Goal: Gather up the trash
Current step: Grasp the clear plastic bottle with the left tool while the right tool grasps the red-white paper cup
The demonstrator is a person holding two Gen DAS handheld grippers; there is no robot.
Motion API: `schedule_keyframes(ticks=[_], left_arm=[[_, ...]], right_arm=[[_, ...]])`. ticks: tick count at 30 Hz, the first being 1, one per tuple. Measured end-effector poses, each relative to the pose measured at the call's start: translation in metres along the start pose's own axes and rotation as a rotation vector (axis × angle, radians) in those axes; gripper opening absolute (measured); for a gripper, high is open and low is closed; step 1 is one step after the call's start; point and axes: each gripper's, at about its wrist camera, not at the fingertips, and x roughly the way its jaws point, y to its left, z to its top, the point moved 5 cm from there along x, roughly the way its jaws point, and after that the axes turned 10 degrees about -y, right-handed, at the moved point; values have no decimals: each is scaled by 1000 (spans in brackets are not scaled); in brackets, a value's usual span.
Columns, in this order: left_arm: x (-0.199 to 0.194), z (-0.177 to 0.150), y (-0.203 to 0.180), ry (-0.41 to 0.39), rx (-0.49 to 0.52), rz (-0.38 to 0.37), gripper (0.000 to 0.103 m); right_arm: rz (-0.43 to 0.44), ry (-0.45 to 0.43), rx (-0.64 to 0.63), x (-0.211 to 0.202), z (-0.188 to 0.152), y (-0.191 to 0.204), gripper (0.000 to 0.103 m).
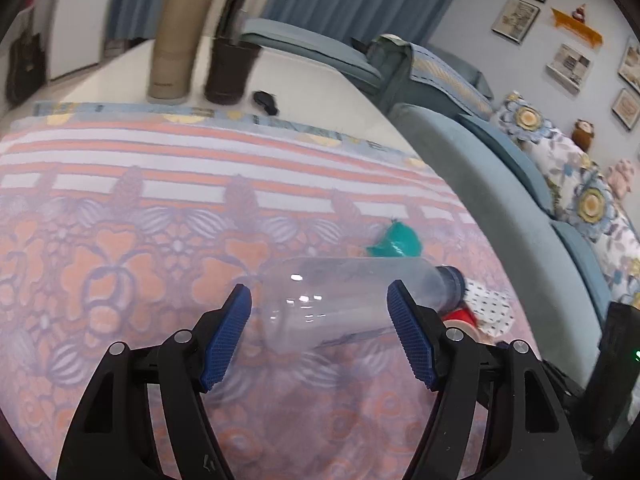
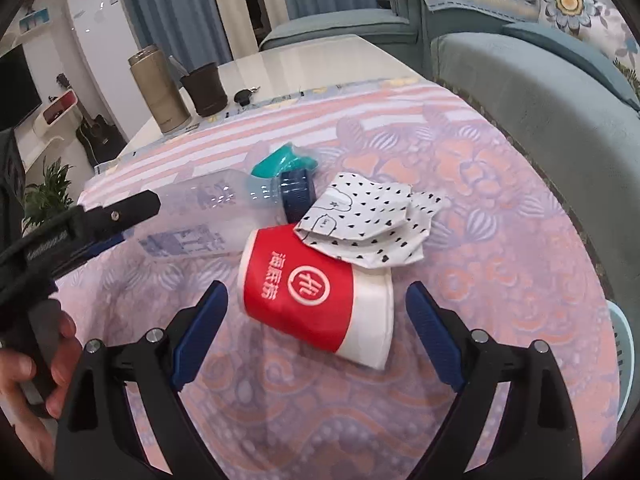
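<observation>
Clear bottle (image 1: pixel 344 304): lying on its side on patterned cloth (image 1: pixel 120 240), between spread jaws of left gripper (image 1: pixel 320 334), pads not pressing. Likely empty, light, slick, crushable; best taken mid-barrel. Red paper cup (image 2: pixel 312 304): tipped over, framed by right gripper (image 2: pixel 316 334), jaws spread. Soft-walled; gentle squeeze advised. Spotted wrapper (image 2: pixel 372 220) overlapping cup; teal scrap (image 2: pixel 276 162) touching bottle neck. Flask (image 1: pixel 180 40) well apart.
</observation>
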Motion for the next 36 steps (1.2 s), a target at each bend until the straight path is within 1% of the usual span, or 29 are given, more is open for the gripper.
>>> schedule_keyframes(ticks=[1,2,4,7,10,14,16,18,19,21,22,23,25,26,27,28,30,33,34,35,36], left_arm=[[1,-1,-1,10,-5,-14,69],[2,-3,-3,19,-8,-26,68],[-1,-10,-9,33,-1,-51,68],[-11,-23,-22,55,14,-114,68],[-24,-40,-38,85,24,-182,69],[-38,-63,-72,122,101,-244,69],[-44,-73,-85,148,126,-285,70],[-54,-83,-98,166,172,-321,70],[-60,-87,-103,170,197,-329,70],[-70,-87,-109,149,235,-330,70],[-73,-83,-110,125,243,-310,71],[-74,-76,-110,96,247,-274,71],[-66,-56,-104,32,254,-143,81],[-58,-49,-100,21,264,-82,81],[-44,-42,-96,27,276,-9,79],[-33,-37,-93,32,283,30,79],[-11,-31,-92,44,291,71,79],[15,-33,-94,81,286,87,76],[21,-34,-95,90,287,104,74],[30,-35,-95,103,297,137,72],[34,-37,-95,114,311,161,65]], right_arm=[[0,3,0,2,0,0,73],[11,18,0,2,-1,0,73],[11,18,1,-1,-1,-3,73],[13,11,4,-15,-3,-15,73],[-12,-21,-18,-36,-4,-34,73],[-54,-63,-71,-49,-13,-49,73],[-30,-63,-54,-50,-18,-54,73],[-5,-100,-29,-58,-15,-58,73],[8,-112,-23,-60,-14,-59,73],[12,-121,-21,-61,-14,-60,73],[14,-132,-23,-63,-14,-60,73],[14,-150,-26,-66,-13,-59,73],[10,-167,-31,-69,-13,-59,73],[10,-170,-35,-70,-13,-59,73],[10,-171,-38,-70,-13,-59,73],[11,-170,-41,-69,-13,-58,73],[17,-171,-41,-69,-13,-58,73],[26,-176,-30,-70,-13,-60,73],[30,-178,-25,-70,-13,-61,73],[33,-179,-22,-71,-14,-61,73],[36,-181,-19,-71,-14,-61,73]])
